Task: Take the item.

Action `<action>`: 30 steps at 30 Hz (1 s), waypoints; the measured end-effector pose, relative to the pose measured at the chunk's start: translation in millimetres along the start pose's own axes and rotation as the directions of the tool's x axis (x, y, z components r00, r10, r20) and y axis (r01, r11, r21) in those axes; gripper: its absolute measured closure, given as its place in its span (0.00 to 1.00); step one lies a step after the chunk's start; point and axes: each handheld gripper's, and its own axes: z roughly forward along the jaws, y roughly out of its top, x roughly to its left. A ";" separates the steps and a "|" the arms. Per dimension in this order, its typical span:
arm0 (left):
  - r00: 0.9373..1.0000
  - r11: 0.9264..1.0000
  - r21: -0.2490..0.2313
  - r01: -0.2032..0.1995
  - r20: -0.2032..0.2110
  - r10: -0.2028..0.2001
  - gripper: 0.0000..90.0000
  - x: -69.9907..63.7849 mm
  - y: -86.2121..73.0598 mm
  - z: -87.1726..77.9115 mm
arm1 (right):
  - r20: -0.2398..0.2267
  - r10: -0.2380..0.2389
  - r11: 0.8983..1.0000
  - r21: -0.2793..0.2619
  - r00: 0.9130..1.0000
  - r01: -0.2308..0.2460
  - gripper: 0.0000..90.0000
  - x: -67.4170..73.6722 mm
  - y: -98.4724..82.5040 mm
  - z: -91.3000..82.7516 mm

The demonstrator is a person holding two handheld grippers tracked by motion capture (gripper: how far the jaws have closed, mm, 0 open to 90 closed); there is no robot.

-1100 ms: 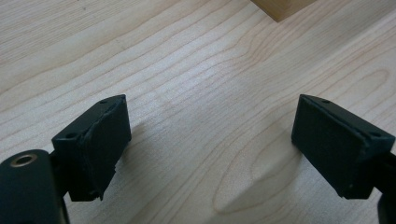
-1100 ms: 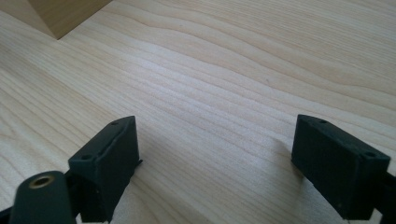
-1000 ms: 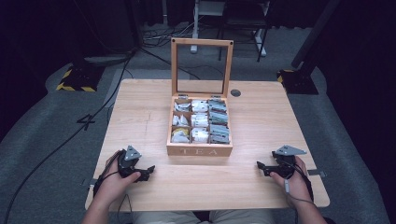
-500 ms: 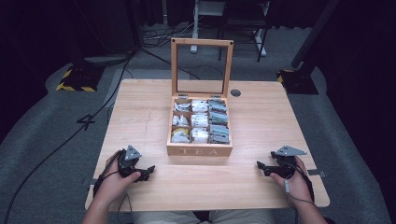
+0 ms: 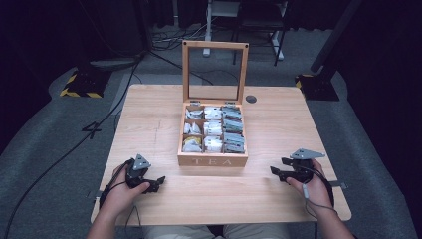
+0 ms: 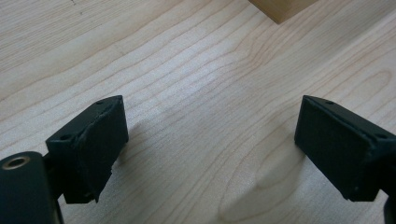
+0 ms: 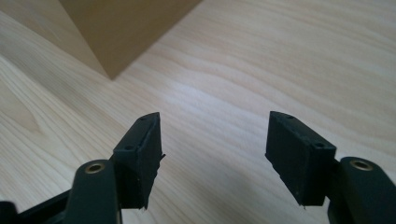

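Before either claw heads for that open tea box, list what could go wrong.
1. The lid of the tea box stands upright on its back hinges; a claw reaching in from above might knock it shut or tip the box.
2. The tea bags sit packed in narrow compartments, so open jaws could catch a divider or drag out several bags.
3. The left claw and right claw both trail cables that could snag at the table edge.

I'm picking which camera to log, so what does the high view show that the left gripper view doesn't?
High view alone: the tea box's open compartments with tea bags, its raised lid, both hands, the right hand-held gripper. Left gripper view alone: the left hand-held gripper's jaws up close, spread wide over bare wood. Shared: the table and a box corner.
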 end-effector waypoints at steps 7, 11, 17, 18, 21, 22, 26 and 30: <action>1.000 1.000 -0.001 0.004 -0.006 -0.004 0.12 -0.9 -0.3 -0.2 | -0.047 0.001 1.000 -0.011 0.999 -0.002 0.43 6.0 29.1 -4.5; 1.000 1.000 -0.001 0.005 -0.005 -0.005 0.12 -0.8 -0.3 -0.2 | -0.077 -0.009 1.000 -0.029 0.997 0.006 0.46 12.2 45.3 -8.2; 1.000 1.000 -0.001 0.010 0.002 -0.010 0.12 -0.4 -0.2 -0.2 | -0.117 -0.020 0.998 -0.059 0.993 0.013 0.49 21.7 73.6 -13.0; 1.000 1.000 -0.001 0.010 0.002 -0.010 0.12 -0.4 -0.2 -0.2 | -0.117 -0.020 0.998 -0.059 0.993 0.013 0.49 21.7 73.6 -13.0; 1.000 1.000 0.001 0.005 0.009 -0.005 0.12 1.1 0.5 0.5 | -0.137 -0.019 0.998 -0.067 0.990 0.010 0.51 27.2 88.0 -12.2; 1.000 1.000 0.001 0.006 0.007 -0.006 0.12 1.0 0.5 0.6 | -0.139 -0.022 0.998 -0.069 0.990 0.013 0.51 29.1 91.3 -11.3; 1.000 1.000 -0.001 0.009 0.006 -0.009 0.12 1.0 0.6 0.8 | -0.158 -0.031 0.998 -0.065 0.987 0.021 0.52 35.5 100.1 -6.3; 1.000 1.000 0.004 0.004 0.007 -0.004 0.11 1.1 0.8 0.6 | -0.174 -0.058 0.997 -0.053 0.983 0.049 0.53 45.9 114.6 4.4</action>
